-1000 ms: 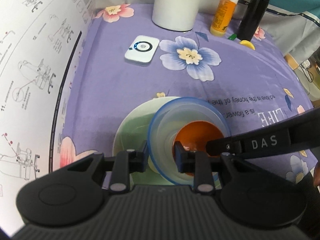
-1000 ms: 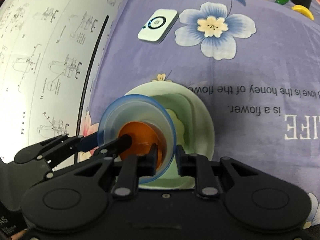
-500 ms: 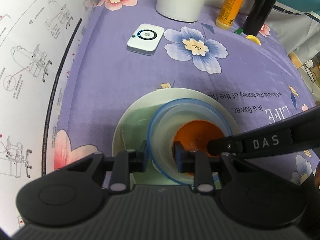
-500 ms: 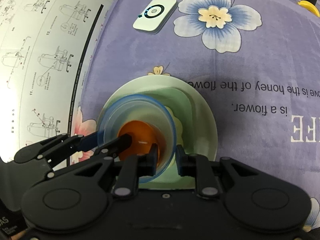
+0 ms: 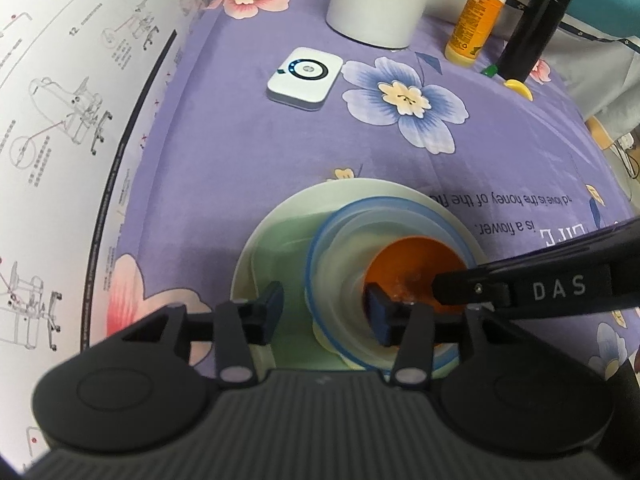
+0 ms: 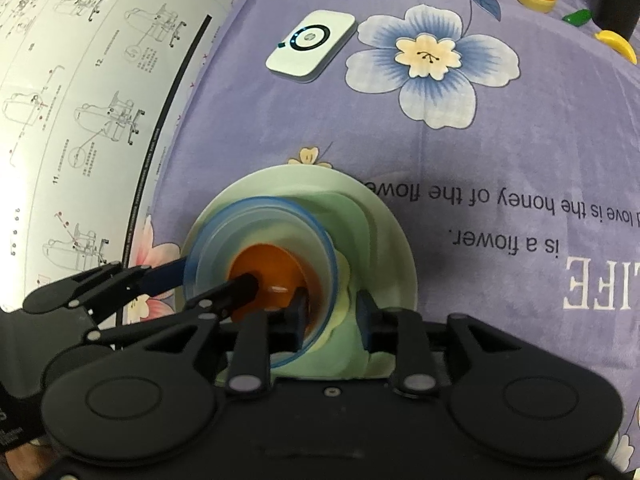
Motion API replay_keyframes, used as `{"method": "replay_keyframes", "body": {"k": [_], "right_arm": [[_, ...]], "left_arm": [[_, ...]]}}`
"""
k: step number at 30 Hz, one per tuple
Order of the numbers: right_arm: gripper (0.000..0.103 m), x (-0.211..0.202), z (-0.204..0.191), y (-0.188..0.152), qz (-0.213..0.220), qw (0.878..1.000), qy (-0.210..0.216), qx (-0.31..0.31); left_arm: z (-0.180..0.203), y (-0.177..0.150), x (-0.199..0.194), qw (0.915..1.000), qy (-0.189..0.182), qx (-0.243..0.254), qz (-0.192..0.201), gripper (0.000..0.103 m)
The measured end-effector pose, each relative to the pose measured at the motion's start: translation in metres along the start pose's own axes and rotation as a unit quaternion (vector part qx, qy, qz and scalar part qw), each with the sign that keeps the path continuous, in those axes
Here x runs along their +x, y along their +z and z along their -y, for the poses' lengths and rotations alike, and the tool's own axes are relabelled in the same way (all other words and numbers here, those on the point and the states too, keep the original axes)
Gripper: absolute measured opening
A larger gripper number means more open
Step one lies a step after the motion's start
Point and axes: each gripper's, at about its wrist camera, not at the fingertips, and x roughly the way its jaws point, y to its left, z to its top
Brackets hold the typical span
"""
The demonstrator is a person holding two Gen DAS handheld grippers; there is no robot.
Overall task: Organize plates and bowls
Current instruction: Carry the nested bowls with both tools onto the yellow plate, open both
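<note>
A translucent blue-rimmed bowl (image 5: 384, 256) with an orange bowl (image 5: 412, 268) nested inside it stands on a pale green plate (image 5: 280, 248) on the purple flowered cloth. My left gripper (image 5: 324, 312) straddles the blue bowl's near-left wall, its jaws now apart and off the wall. My right gripper (image 6: 332, 320) straddles the bowl's (image 6: 260, 256) near-right wall with a wider gap, over the plate (image 6: 384, 240). The orange bowl (image 6: 272, 276) shows inside. Each gripper's fingers reach into the other's view.
A large instruction sheet (image 5: 60, 120) lies at the left. A white puck-like device (image 5: 306, 78), a white cylinder (image 5: 374, 0), an orange bottle (image 5: 480, 12) and a black bottle (image 5: 528, 28) stand at the back of the cloth.
Both grippers' jaws have spread apart around the blue bowl's wall, and the bowl stack now rests lower on the green plate. The views have shifted slightly nearer.
</note>
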Motion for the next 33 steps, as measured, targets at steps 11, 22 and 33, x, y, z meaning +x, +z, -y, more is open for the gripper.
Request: {"method": "replay_keyframes", "body": {"k": [11, 22, 33], "right_arm": [[0.065, -0.011, 0.008, -0.004, 0.028, 0.999, -0.015, -0.004], [0.103, -0.041, 0.014, -0.023, 0.071, 0.997, -0.012, -0.033], [0.103, -0.057, 0.034, -0.057, 0.093, 0.995, -0.033, -0.029]], "left_arm": [[-0.007, -0.002, -0.009, 0.9996, 0.018, -0.01, 0.021, 0.069], [0.004, -0.021, -0.039, 0.9946, 0.05, 0.041, 0.081, 0.103], [0.02, -0.035, -0.053, 0.9915, 0.054, 0.072, 0.094, 0.103]]}}
